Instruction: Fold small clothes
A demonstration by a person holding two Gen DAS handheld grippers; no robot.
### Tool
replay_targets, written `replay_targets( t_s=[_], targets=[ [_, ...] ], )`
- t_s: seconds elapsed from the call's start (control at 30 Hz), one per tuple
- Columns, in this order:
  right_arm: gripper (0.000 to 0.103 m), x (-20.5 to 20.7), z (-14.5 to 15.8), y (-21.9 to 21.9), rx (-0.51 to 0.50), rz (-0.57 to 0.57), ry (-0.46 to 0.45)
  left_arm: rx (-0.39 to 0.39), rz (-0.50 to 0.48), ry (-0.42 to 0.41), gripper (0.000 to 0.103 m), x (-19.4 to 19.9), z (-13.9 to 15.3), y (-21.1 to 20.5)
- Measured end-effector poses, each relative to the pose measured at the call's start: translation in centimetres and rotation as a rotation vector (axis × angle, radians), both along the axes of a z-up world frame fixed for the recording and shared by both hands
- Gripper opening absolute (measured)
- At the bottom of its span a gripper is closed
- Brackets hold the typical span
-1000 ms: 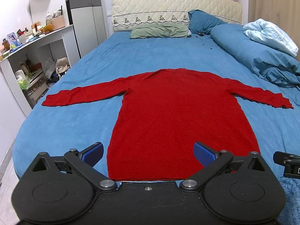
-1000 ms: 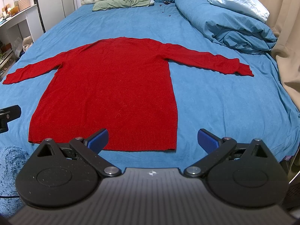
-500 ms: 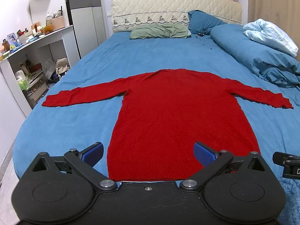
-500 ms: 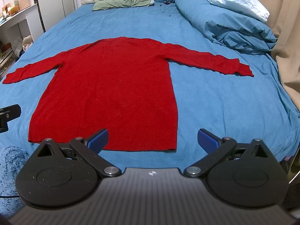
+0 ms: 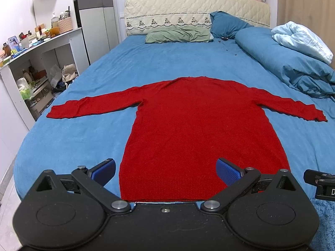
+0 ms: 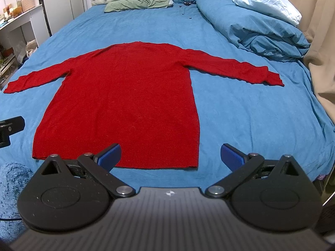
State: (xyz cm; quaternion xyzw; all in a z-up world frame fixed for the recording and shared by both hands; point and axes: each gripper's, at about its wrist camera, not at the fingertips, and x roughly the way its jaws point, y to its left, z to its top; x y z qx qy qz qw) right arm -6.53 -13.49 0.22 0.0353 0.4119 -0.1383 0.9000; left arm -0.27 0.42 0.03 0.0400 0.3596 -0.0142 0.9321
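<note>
A red long-sleeved sweater (image 5: pixel 196 125) lies flat on the blue bed, both sleeves spread out sideways, hem toward me. It also shows in the right wrist view (image 6: pixel 129 96). My left gripper (image 5: pixel 165 170) is open and empty, held above the hem near the bed's foot. My right gripper (image 6: pixel 170 154) is open and empty, above the hem's right corner. The right gripper's tip shows at the right edge of the left wrist view (image 5: pixel 318 179).
The blue bed sheet (image 5: pixel 79 138) surrounds the sweater. A rolled blue duvet (image 5: pixel 293 69) lies along the right side. Pillows (image 5: pixel 178 35) sit by the headboard. A white desk with shelves (image 5: pixel 37 62) stands left of the bed. A beige curtain (image 6: pixel 322 41) hangs at the right.
</note>
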Motion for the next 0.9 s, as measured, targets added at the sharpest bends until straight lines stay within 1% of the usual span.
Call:
replay_targets(
  t_s=[0.7, 0.83, 0.9],
  targets=[
    [0.103, -0.1, 0.0, 0.0, 0.0, 0.002, 0.0, 0.004, 0.012, 0.002, 0.103, 0.3, 0.0, -0.2],
    [0.103, 0.0, 0.3, -0.3, 0.015, 0.01, -0.004, 0.004, 0.024, -0.001, 0.103, 0.7, 0.4, -0.3],
    [0.103, 0.3, 0.7, -0.9, 0.026, 0.009, -0.016, 0.01, 0.023, -0.017, 0.103, 1.4, 1.1, -0.8]
  ],
)
